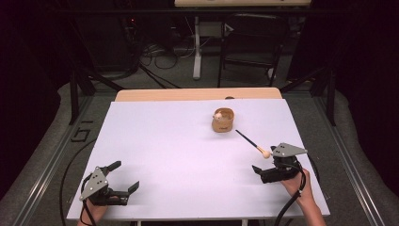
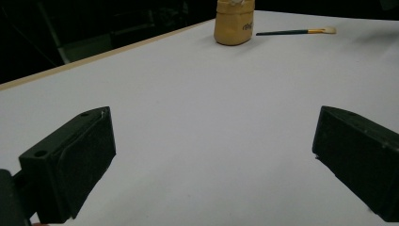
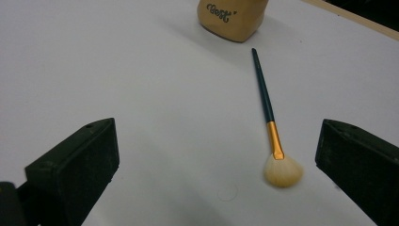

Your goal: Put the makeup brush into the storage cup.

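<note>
At the right of the high view, on the white table (image 1: 179, 155), lies one makeup brush (image 1: 252, 144): a thin dark green handle, an orange-gold ferrule and a pale, fanned tuft. It sits just ahead of the right gripper (image 1: 264, 163), whose jaws stand released, holding nothing. One tan pouch (image 1: 223, 119) stands beyond the handle's tip, printed with dark lettering, something pale inside that is hard to make out. At lower left, the left gripper (image 1: 123, 177) is spread wide too, empty.
</note>
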Tool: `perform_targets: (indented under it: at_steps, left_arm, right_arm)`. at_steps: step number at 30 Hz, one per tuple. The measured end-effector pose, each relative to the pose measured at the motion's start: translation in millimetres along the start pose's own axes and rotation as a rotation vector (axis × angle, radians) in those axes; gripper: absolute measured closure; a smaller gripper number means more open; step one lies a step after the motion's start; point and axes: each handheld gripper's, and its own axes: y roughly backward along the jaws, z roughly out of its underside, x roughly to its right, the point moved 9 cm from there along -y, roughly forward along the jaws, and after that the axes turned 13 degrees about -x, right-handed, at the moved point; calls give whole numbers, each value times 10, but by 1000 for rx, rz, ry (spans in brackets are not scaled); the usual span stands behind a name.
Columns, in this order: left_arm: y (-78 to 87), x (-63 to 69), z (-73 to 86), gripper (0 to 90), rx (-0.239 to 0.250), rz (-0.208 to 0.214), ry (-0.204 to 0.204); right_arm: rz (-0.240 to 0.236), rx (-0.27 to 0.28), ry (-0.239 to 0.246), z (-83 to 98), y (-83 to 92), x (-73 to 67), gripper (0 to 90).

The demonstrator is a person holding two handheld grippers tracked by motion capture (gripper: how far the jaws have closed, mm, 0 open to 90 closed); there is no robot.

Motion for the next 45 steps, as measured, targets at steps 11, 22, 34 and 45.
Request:
perform_targets:
  at_steps: [11,22,34,45]
  left_arm:
    - [1,8,0,0,0,4,-1]
    - [-2,23,0,0,-2,8,-11]
    - [-9,26,3,0,-4,7,-8]
    - [-8,24,4,0,-4,5,-9]
  right_arm:
    - [6,-98,18,-114,-85,154,0]
    - [4,-168,25,-208,-154,273,0]
    - [14,-238,34,-346,-228,475,0]
    - [0,-309,48,-475,-337,638,0]
